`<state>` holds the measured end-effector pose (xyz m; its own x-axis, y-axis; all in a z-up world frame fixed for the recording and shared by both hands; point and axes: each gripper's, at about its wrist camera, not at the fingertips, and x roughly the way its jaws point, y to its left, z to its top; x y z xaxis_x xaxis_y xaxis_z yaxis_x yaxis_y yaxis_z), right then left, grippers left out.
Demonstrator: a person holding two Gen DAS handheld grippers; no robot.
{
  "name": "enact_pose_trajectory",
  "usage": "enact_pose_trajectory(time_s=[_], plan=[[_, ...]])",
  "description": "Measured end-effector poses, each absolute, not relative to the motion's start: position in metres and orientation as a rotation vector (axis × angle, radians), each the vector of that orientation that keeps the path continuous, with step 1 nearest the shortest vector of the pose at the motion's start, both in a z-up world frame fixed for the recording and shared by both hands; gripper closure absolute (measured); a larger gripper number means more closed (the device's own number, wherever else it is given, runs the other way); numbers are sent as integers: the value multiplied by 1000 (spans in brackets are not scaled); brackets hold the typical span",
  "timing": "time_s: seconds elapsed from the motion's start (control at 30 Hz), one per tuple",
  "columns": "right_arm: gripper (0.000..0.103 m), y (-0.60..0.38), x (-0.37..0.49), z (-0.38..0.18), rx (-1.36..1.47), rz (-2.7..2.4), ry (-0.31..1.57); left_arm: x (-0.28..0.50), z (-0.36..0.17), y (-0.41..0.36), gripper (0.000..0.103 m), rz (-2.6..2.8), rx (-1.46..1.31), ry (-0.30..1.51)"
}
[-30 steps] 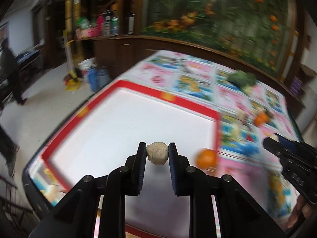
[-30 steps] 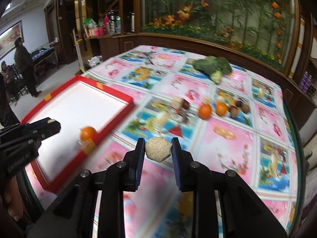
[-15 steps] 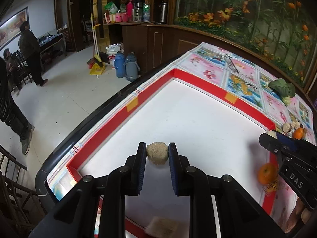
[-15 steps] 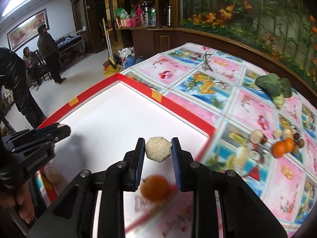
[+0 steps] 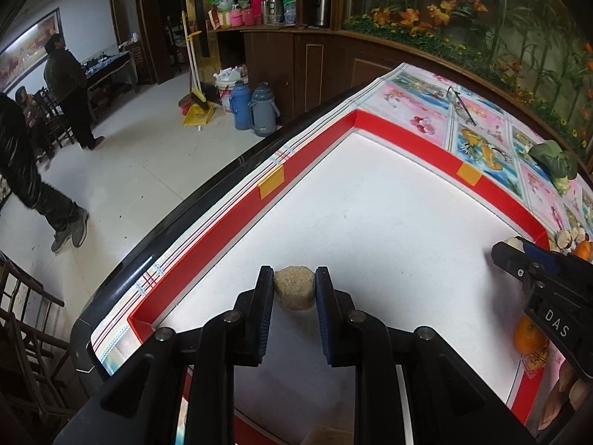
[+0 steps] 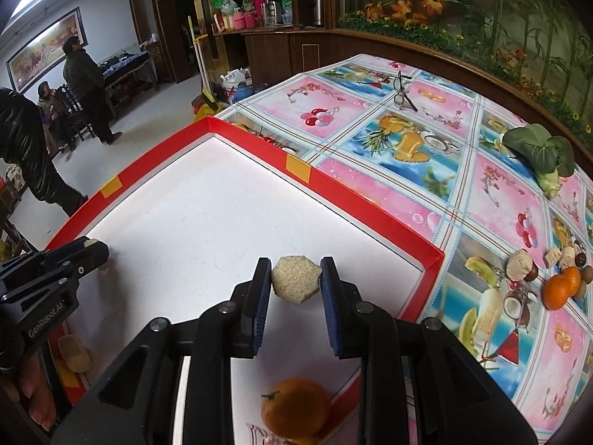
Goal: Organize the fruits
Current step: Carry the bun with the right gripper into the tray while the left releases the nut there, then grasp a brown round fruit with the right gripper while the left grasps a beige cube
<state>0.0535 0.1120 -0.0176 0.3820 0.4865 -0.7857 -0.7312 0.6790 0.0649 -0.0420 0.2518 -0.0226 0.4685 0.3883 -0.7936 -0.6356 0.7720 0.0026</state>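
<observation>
Room: a tiled floor with people standing at the far left, a dark wooden counter with flasks, a planter of orange flowers behind the table.
Table (image 6: pixel 493 185): covered by a pink and blue fruit-print cloth; a leafy green vegetable (image 6: pixel 537 152) and a pair of glasses (image 6: pixel 402 91) lie at its far side.
Tray (image 5: pixel 496 193): a wide white tray with a red rim at the table's left end.
What changed: a second ago both cameras looked across the cloth and the tray's right edge; now both hang over the white floor of the tray, so the two carried pieces have been brought in over it and, I judge, are about ready to set down.
Left gripper (image 5: pixel 294 289): its fingers are clamped on a tan rough lump (image 5: pixel 294 289), low over the tray's near-left part.
Right gripper (image 6: pixel 296 278): its fingers pinch a pale faceted piece (image 6: pixel 296 278) above the tray's right part.
Already placed: one orange (image 6: pixel 294 411) by the tray's near right rim, a tan piece (image 6: pixel 74 352) at the near edge.
Left to sort: oranges (image 6: pixel 559 289) and small nuts in a cluster on the cloth, well apart from the tray.
</observation>
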Motion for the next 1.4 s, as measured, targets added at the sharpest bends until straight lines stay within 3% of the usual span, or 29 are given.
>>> enact_pose_trajectory(time_s=[0.13,0.17,0.2,0.27,0.4,0.53,0.6,0.67,0.87,1.13,1.23,1.4], plan=[[74,117,55,-23,-337,792,897,-43,-24,253,77,657,-313,901],[73,118,56,-24,-345,790,906,-44,-23,254,64,666,-320,902],[65,118,56,-26,-355,782,910,-47,-21,254,47,685,-321,895],[53,116,56,-23,-358,770,899,-51,-16,254,34,718,-313,868],[37,93,52,2,-306,764,832,-62,0,254,29,763,-331,803],[32,38,54,39,-190,698,733,-74,16,243,24,764,-393,691],[12,-2,57,53,-96,633,682,-72,19,232,23,742,-411,655],[7,-44,61,59,-6,543,637,-64,22,216,23,691,-410,638],[7,-143,89,25,55,349,733,-27,22,143,23,484,-278,676],[26,-194,111,-18,14,277,849,30,7,46,23,207,-95,786],[27,-203,134,-21,-9,245,839,46,-5,31,23,167,-83,834],[38,-199,193,-27,-38,207,856,62,-18,28,23,153,-107,877]])
